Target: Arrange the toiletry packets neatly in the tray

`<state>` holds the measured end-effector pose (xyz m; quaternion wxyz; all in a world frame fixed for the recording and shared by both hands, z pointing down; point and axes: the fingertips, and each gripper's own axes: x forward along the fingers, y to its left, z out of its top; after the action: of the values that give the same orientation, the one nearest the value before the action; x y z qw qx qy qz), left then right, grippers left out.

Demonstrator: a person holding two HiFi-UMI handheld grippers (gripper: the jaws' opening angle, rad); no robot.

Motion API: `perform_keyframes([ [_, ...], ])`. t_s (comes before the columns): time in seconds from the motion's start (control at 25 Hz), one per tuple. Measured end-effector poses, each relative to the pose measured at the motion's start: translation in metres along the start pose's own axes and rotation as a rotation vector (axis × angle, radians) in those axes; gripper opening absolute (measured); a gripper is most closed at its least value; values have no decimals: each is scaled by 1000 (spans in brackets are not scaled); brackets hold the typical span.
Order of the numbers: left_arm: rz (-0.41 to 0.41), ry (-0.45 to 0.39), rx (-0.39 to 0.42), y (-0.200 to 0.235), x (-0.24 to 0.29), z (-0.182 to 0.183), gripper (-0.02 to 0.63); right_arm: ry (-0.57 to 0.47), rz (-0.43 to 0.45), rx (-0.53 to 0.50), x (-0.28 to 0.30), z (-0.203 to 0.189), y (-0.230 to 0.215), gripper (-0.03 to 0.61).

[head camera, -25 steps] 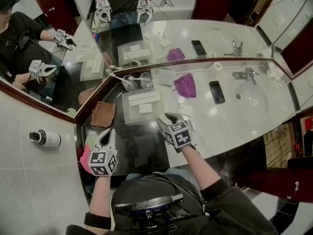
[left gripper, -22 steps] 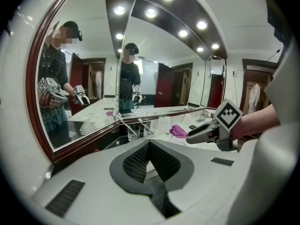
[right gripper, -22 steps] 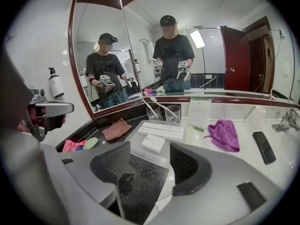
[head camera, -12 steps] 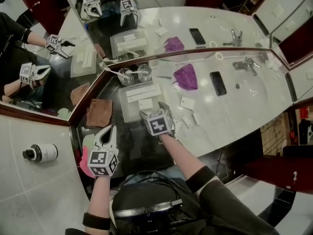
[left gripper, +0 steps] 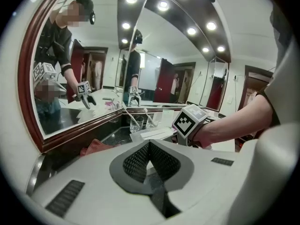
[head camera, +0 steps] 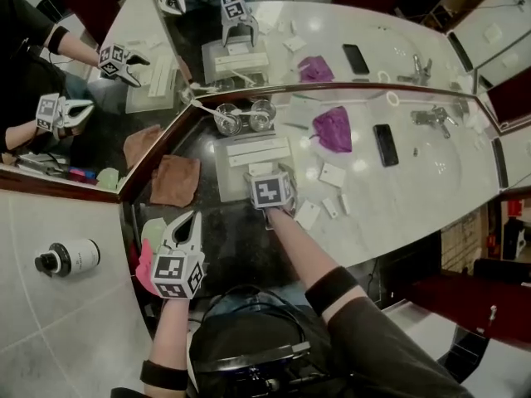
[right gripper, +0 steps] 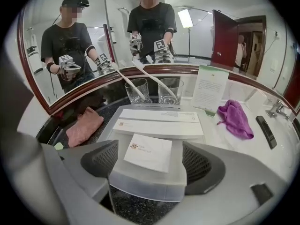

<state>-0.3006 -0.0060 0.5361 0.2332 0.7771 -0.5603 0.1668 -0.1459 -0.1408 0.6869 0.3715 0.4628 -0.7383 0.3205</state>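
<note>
My right gripper (right gripper: 150, 164) has its jaws spread wide; they've just been opening. The small white packet (right gripper: 147, 153) lies flat between them in the tray (right gripper: 140, 186), with the pads clear of it on both sides, so nothing is gripped. That packet sits at the near end of the tray, lower middle of the right gripper view. Two long packets (right gripper: 158, 127) lie crosswise behind it, one behind the other, mid-frame and also inside the tray. The tray is translucent grey and sits on the dark stone strip of the counter. In the head view the right gripper's marker cube covers the tray's near end, centre frame. Several loose packets (head camera: 333, 174) lie on the white counter just right of the tray, outside it. My left gripper (head camera: 190, 225) has its jaws pressed together with nothing between them, lower left of the head view, well apart from the tray. Behind the tray, upper middle of the right gripper view, two glasses (right gripper: 137, 91) stand by the mirror, each with a white stick-like item leaning in it; I can't tell what. A folded card (right gripper: 207, 93) is to their right, a purple cloth (right gripper: 234, 118) at right, a phone (right gripper: 266, 131) at the far right edge and a pinkish towel (right gripper: 82, 125) at left.
</note>
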Motion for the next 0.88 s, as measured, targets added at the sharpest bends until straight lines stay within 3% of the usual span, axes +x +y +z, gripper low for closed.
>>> perform_keyframes([
  [0.24,27,18,-21,15,-8,-12,0,49,-41,1,10,-5,-8,451],
  [0.4,29,16,-29,17,-7,-15,0,38,-53,-12,11,-3,-10,342],
  [0.88,29,11,-23,12,-8,-12,0,-10,-26,-95,-11,-1,-13,342],
])
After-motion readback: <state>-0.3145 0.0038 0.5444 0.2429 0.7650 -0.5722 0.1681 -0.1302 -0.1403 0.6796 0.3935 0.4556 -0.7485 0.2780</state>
